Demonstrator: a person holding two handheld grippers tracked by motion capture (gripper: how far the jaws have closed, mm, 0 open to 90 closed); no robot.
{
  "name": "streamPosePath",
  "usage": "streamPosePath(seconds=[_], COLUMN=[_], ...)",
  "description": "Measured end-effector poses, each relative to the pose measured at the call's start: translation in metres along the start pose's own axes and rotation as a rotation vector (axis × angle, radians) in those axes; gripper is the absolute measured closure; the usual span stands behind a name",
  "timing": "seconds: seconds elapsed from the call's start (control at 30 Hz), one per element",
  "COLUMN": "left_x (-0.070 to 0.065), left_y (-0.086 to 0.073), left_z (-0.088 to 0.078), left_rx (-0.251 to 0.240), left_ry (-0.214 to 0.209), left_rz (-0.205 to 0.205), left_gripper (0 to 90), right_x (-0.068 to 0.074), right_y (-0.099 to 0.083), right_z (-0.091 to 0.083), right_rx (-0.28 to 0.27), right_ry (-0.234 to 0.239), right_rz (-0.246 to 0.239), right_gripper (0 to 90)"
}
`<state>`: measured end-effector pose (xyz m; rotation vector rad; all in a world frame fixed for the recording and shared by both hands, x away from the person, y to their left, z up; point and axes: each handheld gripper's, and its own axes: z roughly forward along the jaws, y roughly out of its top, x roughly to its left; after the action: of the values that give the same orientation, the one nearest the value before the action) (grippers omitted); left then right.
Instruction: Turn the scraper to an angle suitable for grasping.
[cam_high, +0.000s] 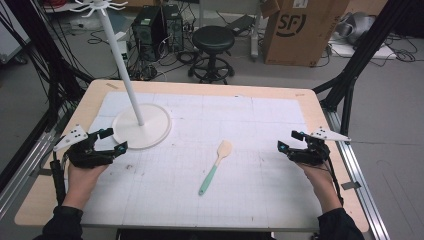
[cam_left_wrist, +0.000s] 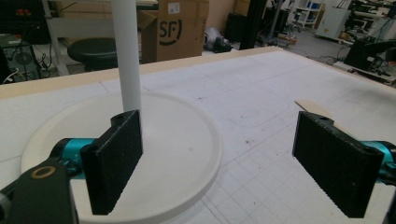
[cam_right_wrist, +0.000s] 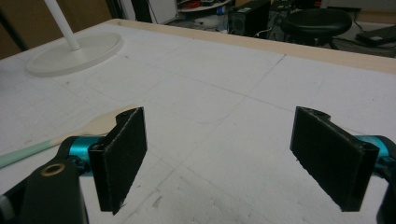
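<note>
Wooden spatula with a pale green handle (cam_high: 215, 166) lies flat mid-surface on the white gridded mat (cam_high: 250, 130), blade pointing away from you. White round-based pole stand (cam_high: 141, 126) sits far left. Your left gripper (cam_high: 113, 140) hovers just beside that base, jaws wide, empty. Your right gripper (cam_high: 290, 140) is well apart from the spatula, jaws wide, empty.

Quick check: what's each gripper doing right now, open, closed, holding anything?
Left gripper: open, nothing between its fingers.
Right gripper: open, nothing between its fingers.
</note>
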<state>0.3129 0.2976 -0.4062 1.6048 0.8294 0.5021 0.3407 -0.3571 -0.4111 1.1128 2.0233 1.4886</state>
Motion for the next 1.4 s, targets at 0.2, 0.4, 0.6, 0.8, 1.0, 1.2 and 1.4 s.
streamPosePath(seconds=[0.2, 0.4, 0.6, 0.8, 1.0, 1.2, 1.4], left_x=[-0.003, -0.006, -0.008, -0.016, -0.025, -0.03, -0.026], left_y=[0.001, 0.001, 0.002, 0.004, 0.007, 0.006, 0.006], left_z=[0.002, 0.002, 0.004, 0.01, 0.017, 0.022, 0.018], left_rx=[-0.006, -0.012, -0.024, -0.018, 0.002, 0.019, 0.028], left_ry=[-0.012, -0.017, -0.011, -0.04, -0.067, -0.091, -0.085], left_rz=[0.003, 0.004, -0.005, 0.002, 0.023, 0.04, 0.049], left_gripper=[16.7, 16.8, 16.5, 16.5, 17.6, 20.9, 26.5], right_x=[0.0, 0.0, -0.001, -0.001, -0.002, -0.002, 0.0], right_y=[0.0, 0.0, 0.0, -0.001, -0.001, -0.001, -0.001], right_z=[-0.001, -0.001, 0.0, 0.0, 0.001, 0.001, 0.002], right_rx=[-0.002, -0.001, 0.003, 0.005, 0.005, 0.005, 0.016], right_ry=[-0.005, -0.006, -0.009, -0.008, -0.008, -0.005, 0.027], right_rz=[0.001, -0.002, 0.002, 0.002, 0.002, 0.0, 0.005], right_gripper=[18.0, 18.0, 18.0, 18.0, 18.0, 18.3, 22.2])
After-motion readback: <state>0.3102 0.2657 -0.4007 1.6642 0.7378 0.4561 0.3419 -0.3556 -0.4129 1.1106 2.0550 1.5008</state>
